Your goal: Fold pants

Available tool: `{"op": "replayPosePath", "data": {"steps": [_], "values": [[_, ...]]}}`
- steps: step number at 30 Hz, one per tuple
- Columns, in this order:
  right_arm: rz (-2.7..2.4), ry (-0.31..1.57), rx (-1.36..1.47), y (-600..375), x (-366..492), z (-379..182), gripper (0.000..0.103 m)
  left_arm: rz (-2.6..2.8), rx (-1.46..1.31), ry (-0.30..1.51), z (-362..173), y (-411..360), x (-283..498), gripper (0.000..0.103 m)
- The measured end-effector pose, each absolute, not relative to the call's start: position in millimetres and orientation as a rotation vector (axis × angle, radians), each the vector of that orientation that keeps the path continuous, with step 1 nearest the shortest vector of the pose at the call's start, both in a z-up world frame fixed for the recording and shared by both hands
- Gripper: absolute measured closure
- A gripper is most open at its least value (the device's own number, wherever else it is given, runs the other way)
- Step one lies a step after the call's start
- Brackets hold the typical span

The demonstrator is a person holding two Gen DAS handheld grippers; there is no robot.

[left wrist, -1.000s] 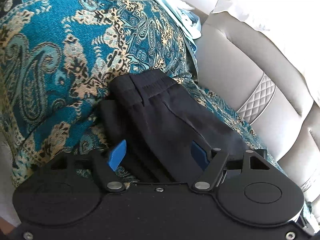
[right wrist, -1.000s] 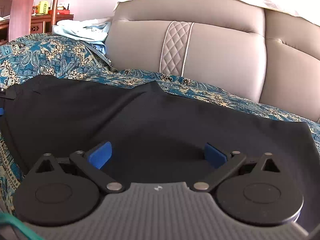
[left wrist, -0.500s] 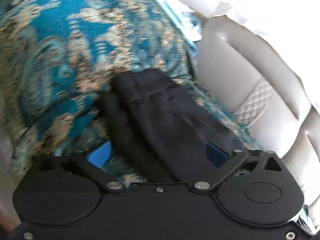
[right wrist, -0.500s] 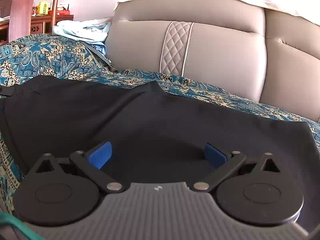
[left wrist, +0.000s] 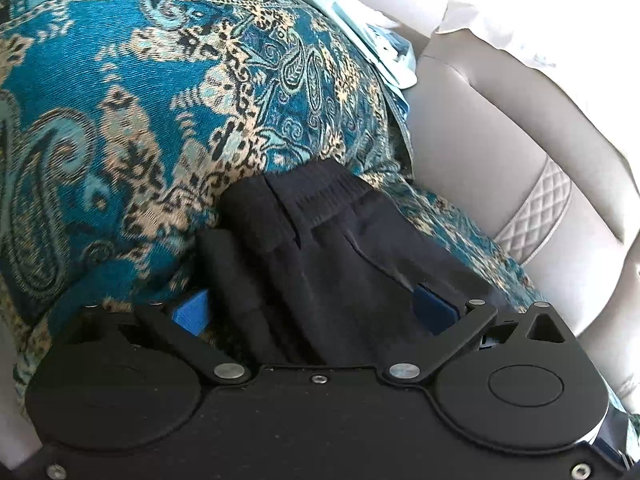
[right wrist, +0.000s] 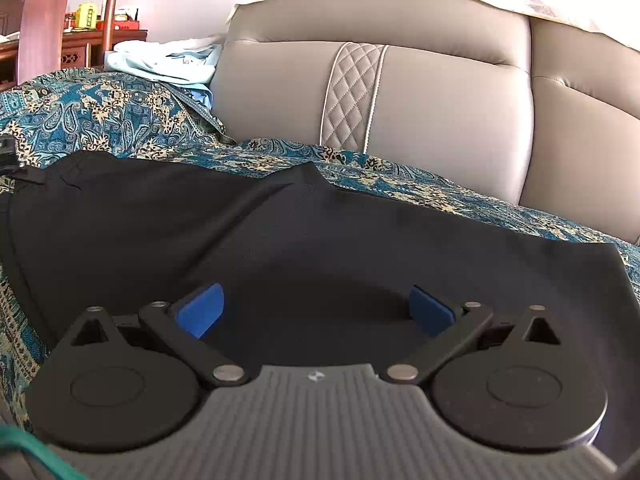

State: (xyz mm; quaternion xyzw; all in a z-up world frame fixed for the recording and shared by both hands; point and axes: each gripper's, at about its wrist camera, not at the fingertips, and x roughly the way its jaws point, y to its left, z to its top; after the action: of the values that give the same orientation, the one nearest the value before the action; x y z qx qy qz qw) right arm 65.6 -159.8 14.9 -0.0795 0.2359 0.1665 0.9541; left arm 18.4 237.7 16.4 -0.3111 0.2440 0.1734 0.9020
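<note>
Lying across a teal paisley woven throw (right wrist: 120,116) on a beige leather sofa (right wrist: 440,112), the black fabric pants (right wrist: 320,240) stretch from the waistband end at the left to the leg hems at the right. In the left wrist view the ribbed elastic waistband (left wrist: 320,192) sits stacked in layers, so the pants look already halved lengthwise, leg upon leg. The left gripper (left wrist: 312,312) hangs low over that waistband end with its blue fingers spread as wide as they go; dark cloth lies between them, but nothing is pinched. The right gripper (right wrist: 316,312) hovers over the middle of the legs, its blue pads likewise wide apart and clear of the fabric.

Judging by this, the lengthwise fold is done and the crosswise fold is the step in hand. The next move likely calls for each gripper to close on an end, taking every stacked layer at once, then carry one end across onto the other. A loose bite could leave a lower layer behind. A crumpled pale blue garment (right wrist: 160,60) rests far left, well apart from the pants.
</note>
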Motion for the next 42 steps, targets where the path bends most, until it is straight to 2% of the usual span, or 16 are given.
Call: {"op": "replayPosePath", "data": {"steps": [11,27,31,34,35,36,37,39,42], "values": [[0.338,0.479,-0.162,-159.5,65.2,14.9,0.000,0.425,-0.455,0.521,9.8,222.6,41.1,0.001],[0.338,0.479,-0.163,-159.1,64.9,14.5,0.000,0.490,-0.390,0.550,9.8,210.7,54.1,0.001],[0.338,0.479,-0.163,-158.7,64.6,14.5,0.000,0.498,-0.391,0.527,8.5,211.8,55.2,0.005],[0.338,0.479,-0.163,-158.5,64.5,14.3,0.000,0.517,-0.400,0.508,8.3,213.4,53.8,0.018],[0.338,0.478,-0.164,-158.5,64.3,14.2,0.000,0.533,-0.401,0.502,8.8,213.5,52.4,0.031],[0.338,0.478,-0.165,-158.6,64.4,14.4,0.000,0.553,-0.399,0.499,9.9,213.8,50.9,0.039],[0.338,0.478,-0.165,-158.5,64.7,14.5,0.000,0.562,-0.401,0.493,11.4,214.7,48.4,0.054],[0.337,0.479,-0.167,-158.1,64.9,14.6,0.000,0.549,-0.435,0.470,16.0,218.1,42.6,0.073],[0.342,0.499,-0.189,-154.8,68.9,17.7,0.000,0.544,-0.393,0.440,28.3,213.6,38.5,0.082]]}}
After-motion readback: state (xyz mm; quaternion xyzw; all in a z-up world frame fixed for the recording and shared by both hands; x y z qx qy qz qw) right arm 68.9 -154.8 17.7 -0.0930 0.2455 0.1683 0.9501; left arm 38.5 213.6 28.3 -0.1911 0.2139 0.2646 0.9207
